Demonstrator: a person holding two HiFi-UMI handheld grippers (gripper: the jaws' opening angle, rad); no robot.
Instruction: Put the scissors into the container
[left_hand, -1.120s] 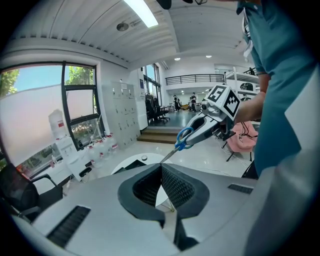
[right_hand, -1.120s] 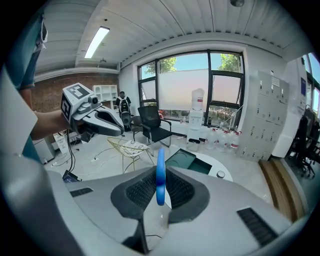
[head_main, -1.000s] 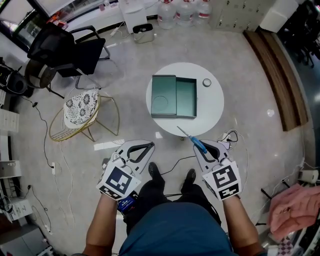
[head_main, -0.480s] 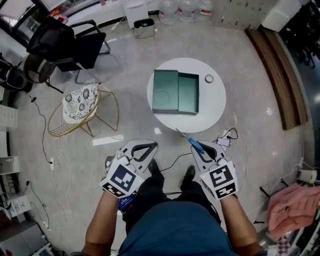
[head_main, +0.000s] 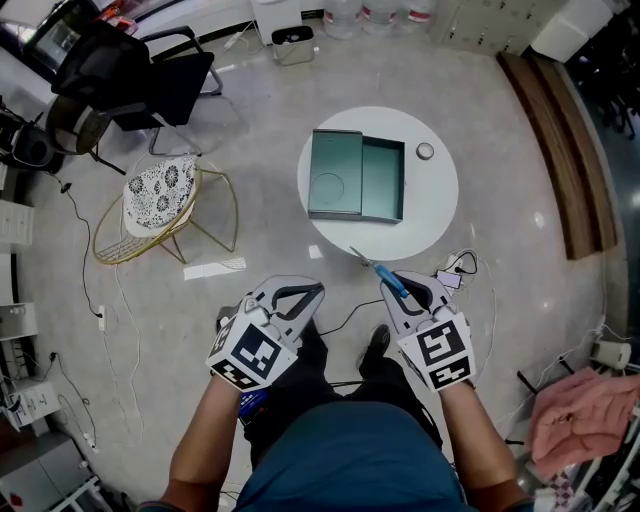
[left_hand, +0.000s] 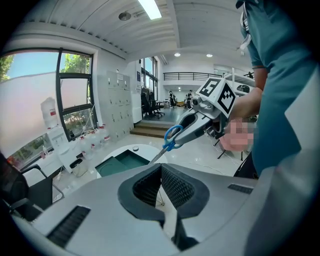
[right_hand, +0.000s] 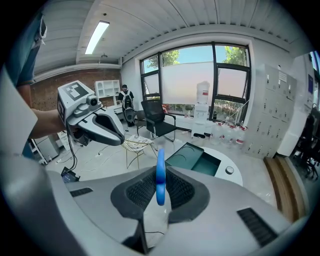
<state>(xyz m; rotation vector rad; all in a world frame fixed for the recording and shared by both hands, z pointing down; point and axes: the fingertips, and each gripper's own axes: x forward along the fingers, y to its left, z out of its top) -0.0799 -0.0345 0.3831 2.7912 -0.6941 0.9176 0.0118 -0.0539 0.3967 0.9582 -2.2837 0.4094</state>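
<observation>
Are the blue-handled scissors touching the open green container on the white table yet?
Apart. The head view shows bare white tabletop between the blue-handled scissors and the open green container; the right gripper grips their handle.

My left gripper (head_main: 308, 291) points forward and down, jaws together with nothing between them. My right gripper (head_main: 395, 288), alongside, tilts likewise, jaws clamped on the scissors' (head_main: 385, 276) blue handle.
</observation>
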